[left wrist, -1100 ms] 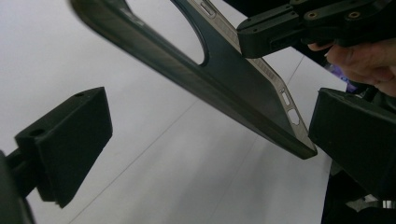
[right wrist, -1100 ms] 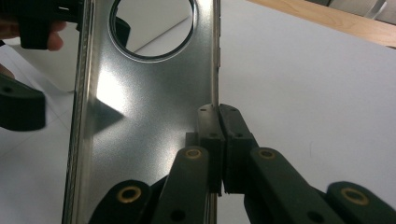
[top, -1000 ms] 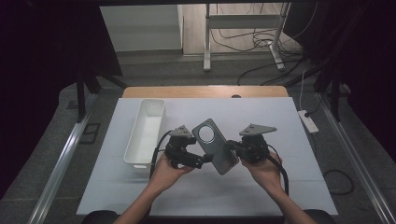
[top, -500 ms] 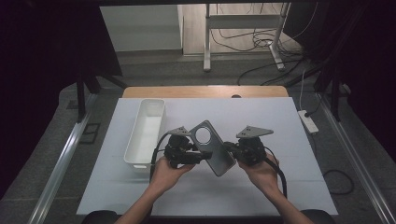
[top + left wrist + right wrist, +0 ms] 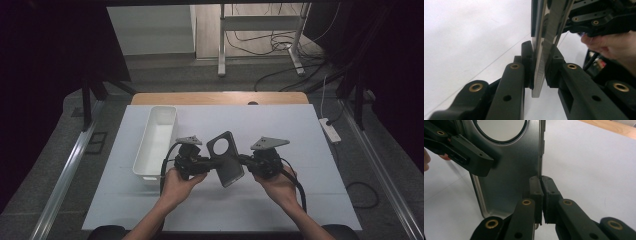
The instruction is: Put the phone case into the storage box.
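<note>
The phone case [image 5: 226, 159] hung above the tabletop [image 5: 300, 135], between both grippers, beside a white tray [image 5: 156, 140]. The right gripper [image 5: 541, 195] was clamped on one thin side edge. The left gripper [image 5: 539, 67] had just been closing, its jaws now pinching the opposite edge. The case looked light, stiff and slick, probably easy to twist loose; the plain side rims, away from the round camera hole [image 5: 501, 130], seemed the safest hold.

Dark grey phone case [image 5: 226, 158] with a big round camera hole near its top end, thin metallic-looking shell, held up above the white bench [image 5: 300, 130], tilted, lower end toward the person, long edges pinched on both sides
</note>
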`<state>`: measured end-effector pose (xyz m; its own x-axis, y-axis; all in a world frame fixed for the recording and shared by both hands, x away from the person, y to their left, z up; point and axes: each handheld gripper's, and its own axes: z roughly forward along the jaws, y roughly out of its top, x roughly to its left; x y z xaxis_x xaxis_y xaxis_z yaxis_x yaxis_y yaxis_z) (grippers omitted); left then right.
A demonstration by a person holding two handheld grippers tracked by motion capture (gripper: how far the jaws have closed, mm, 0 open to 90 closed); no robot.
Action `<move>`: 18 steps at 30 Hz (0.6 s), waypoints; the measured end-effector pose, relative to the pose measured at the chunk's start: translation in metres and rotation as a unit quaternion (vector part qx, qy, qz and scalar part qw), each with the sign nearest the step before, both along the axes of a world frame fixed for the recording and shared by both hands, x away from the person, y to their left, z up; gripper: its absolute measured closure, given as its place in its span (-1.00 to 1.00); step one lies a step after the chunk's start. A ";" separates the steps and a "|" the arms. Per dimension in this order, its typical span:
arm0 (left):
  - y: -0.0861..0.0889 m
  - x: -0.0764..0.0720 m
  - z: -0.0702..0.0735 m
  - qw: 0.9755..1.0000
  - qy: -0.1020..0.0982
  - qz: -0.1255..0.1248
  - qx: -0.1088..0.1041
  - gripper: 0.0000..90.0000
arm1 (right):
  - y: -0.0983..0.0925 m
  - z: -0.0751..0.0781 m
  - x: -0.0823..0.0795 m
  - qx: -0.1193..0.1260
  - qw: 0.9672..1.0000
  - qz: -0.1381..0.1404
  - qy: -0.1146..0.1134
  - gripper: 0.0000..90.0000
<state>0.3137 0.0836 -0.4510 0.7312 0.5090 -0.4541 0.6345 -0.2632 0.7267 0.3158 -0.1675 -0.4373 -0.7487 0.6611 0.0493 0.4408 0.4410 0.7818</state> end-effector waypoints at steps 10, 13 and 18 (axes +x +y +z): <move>0.007 0.000 0.010 0.998 -0.032 0.002 0.049 0.76 | -0.007 0.004 -0.001 0.014 1.000 0.019 0.003 0.40; 0.011 0.002 0.010 0.998 -0.031 0.002 0.054 0.76 | -0.011 0.006 -0.001 0.022 0.999 0.025 0.002 0.02; 0.019 0.003 0.014 0.997 -0.039 -0.005 0.067 0.76 | -0.016 0.005 0.002 0.039 0.998 0.039 0.029 -0.72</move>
<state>0.3171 0.1023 -0.4375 0.7677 0.5532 -0.3233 0.5733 -0.3678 0.7321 0.3180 -0.1836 -0.4321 -0.7921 0.5935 0.1423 0.4527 0.4149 0.7893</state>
